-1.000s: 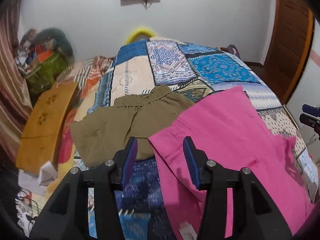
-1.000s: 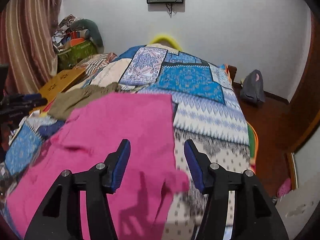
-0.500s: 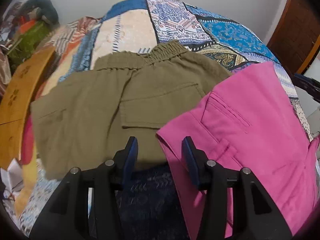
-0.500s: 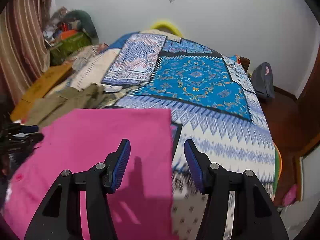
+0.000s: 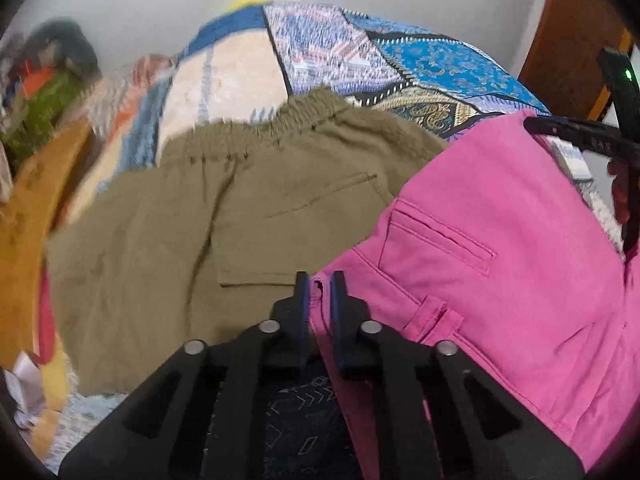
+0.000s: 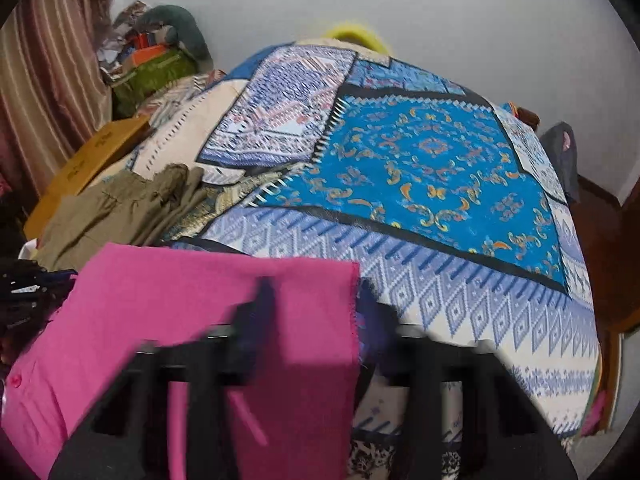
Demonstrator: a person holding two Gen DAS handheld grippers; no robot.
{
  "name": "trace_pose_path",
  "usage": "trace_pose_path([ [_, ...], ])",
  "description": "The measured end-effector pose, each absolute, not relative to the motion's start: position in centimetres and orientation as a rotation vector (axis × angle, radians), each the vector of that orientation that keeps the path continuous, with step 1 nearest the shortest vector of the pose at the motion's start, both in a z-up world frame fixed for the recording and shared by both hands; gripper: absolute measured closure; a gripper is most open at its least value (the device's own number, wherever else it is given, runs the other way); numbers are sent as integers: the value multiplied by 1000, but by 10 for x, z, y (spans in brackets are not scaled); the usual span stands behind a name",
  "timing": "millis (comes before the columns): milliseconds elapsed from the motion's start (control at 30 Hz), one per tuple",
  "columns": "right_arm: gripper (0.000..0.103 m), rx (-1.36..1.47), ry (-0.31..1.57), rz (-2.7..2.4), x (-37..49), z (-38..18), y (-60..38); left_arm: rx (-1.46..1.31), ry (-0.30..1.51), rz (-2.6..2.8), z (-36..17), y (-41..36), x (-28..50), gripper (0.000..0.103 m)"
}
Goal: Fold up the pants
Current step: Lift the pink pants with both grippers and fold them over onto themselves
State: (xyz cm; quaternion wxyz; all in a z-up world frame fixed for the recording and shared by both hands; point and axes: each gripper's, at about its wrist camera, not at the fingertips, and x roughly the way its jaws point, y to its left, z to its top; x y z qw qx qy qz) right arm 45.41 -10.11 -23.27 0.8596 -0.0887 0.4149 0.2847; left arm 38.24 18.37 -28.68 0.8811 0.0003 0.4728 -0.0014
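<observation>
1. Pink cotton pants (image 5: 500, 264) are seen in the left wrist view, spread flat on a patchwork bedspread in blue, cream and white prints (image 5: 360, 56). Their waistband corner is pinched by the left gripper (image 5: 320, 280), whose jaws have just been closing and are now clamped on that pink edge. A welt pocket and a belt loop are shown just beyond the fingertips. Olive-green pants with an elastic waistband (image 5: 224, 216) are laid beside the pink pair, touching its left edge. The right gripper (image 5: 616, 152) is glimpsed at the right rim of this view, above the pink cloth. A mustard-yellow board (image 5: 28, 216) is seen at the far left.

2. Pink fabric (image 6: 216, 320) is also shown in the right wrist view, at lower left, with its frayed hem edge lying between the blurred fingers of the right gripper (image 6: 316, 312). Its jaws have just been closing, and the fingers are drawn apart by blur, so a grip on the hem cannot be told. The olive pants (image 6: 120, 208) are seen further left, and the bedspread (image 6: 432, 168) is spread beyond.
</observation>
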Motion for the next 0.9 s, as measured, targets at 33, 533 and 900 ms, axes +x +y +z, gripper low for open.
trace_pose_path([
  [33,96,-177,869,595,454,-232,-101,27,965,12,-283,181,380,96],
  [533,99,-154,761,469,445,-205,-129,75,813,59,-222,168,400,97],
  [900,99,-123,655,505,382,-138,-149,30,750,-14,-158,156,346,97],
])
